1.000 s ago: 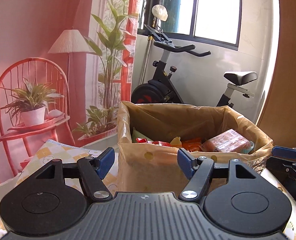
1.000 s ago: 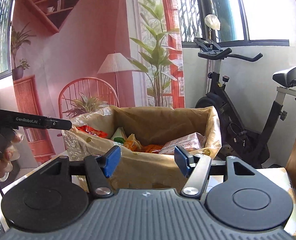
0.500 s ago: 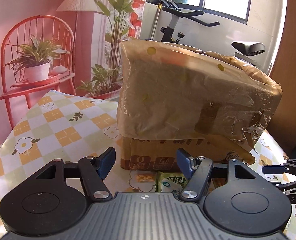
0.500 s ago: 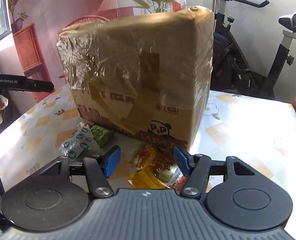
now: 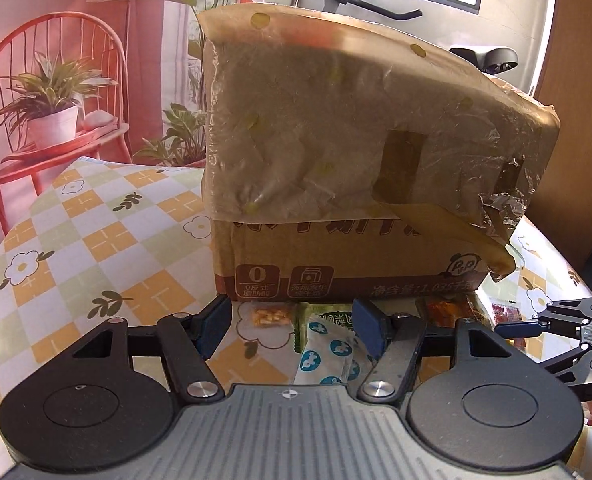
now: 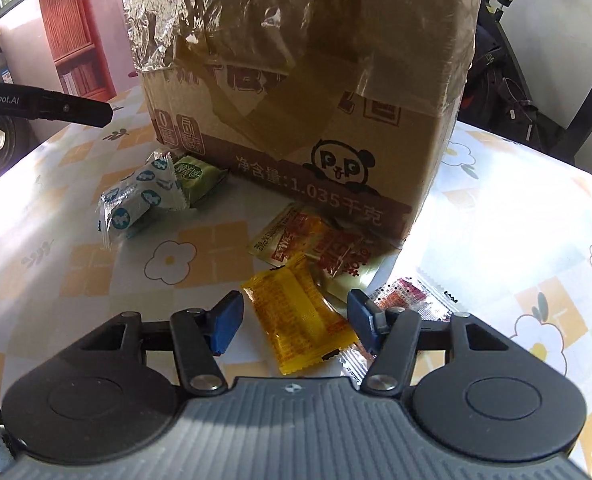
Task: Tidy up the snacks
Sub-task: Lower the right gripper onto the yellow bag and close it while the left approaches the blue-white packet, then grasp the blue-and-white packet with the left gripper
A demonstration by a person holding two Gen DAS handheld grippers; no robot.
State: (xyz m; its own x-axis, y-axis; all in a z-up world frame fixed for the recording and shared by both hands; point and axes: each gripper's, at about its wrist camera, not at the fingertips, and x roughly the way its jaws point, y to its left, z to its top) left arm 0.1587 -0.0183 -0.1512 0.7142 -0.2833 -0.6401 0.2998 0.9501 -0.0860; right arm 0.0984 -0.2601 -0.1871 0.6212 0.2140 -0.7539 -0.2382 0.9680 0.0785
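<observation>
Left wrist view shows the cardboard box [image 5: 360,208] face-on, its top wrapped in crinkled film, standing on the bench [image 5: 95,240] with its flower-check cloth; only the tops of the snacks peek out along its base, and the right gripper [image 5: 536,326] comes in from the edge. Right wrist view shows the snack spread: blue-and-white packet [image 6: 135,200] and green packet [image 6: 197,174] touching near the box's left corner, a red-orange packet [image 6: 312,244] against the box front, a yellow packet [image 6: 300,320] and a white-red sachet [image 6: 408,296] nearer the camera. Yellow packet lies flat, long axis running from the box toward the camera, slightly slanted. Right gripper [image 6: 293,320]: jaws apart, just been closing, yellow packet between them, pads not touching it. Left gripper [image 5: 291,326]: jaws apart, holding nothing, above the blue-and-white and green packets.
</observation>
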